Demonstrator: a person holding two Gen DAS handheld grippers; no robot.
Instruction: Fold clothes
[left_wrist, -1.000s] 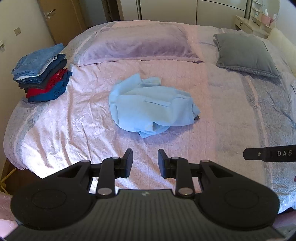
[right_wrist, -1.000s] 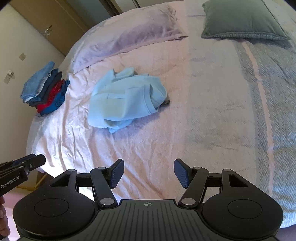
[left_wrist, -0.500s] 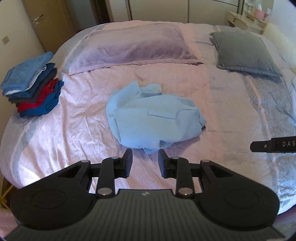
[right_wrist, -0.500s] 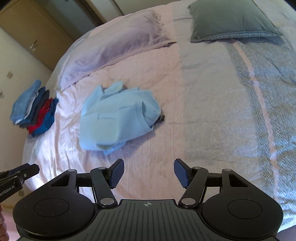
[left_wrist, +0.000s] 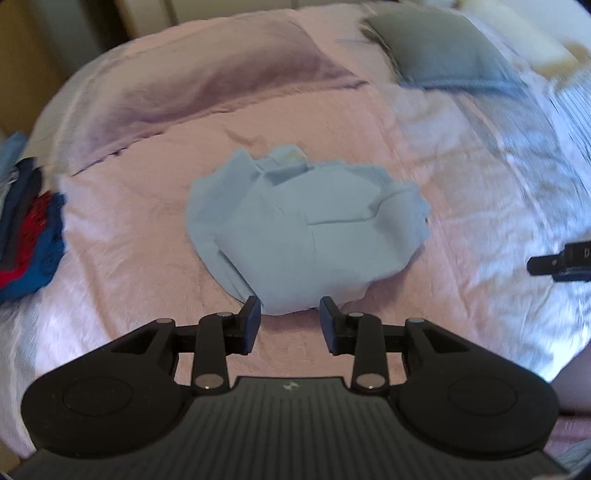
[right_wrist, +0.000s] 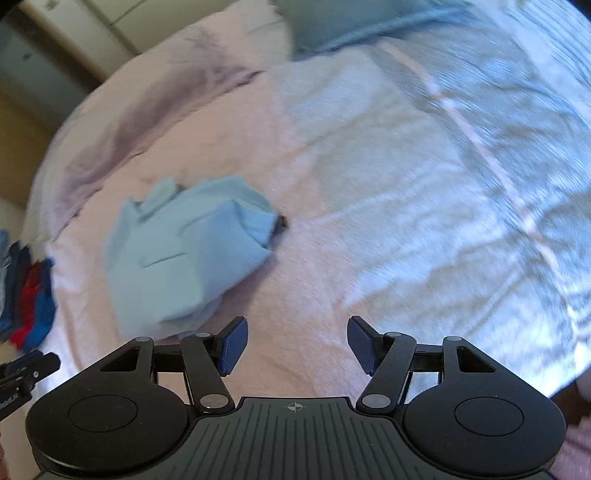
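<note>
Where the bed (left_wrist: 110, 236) meets its left edge, a stack of folded clothes (left_wrist: 33, 236) in blue, red and dark tones is seen. Toward the middle of the bed, a crumpled light blue garment (left_wrist: 306, 229) is laid on the pink cover, apart from the stack. Directly above the garment's near edge, the left gripper (left_wrist: 290, 319) is held partly open; its jaws have just been opening, and nothing is clamped between them. Further right, the right gripper (right_wrist: 297, 345) is held with jaws wide and empty above bare cover. At the head edge, a lilac pillow (left_wrist: 207, 74) and a grey pillow (left_wrist: 443, 48) are placed.
</note>
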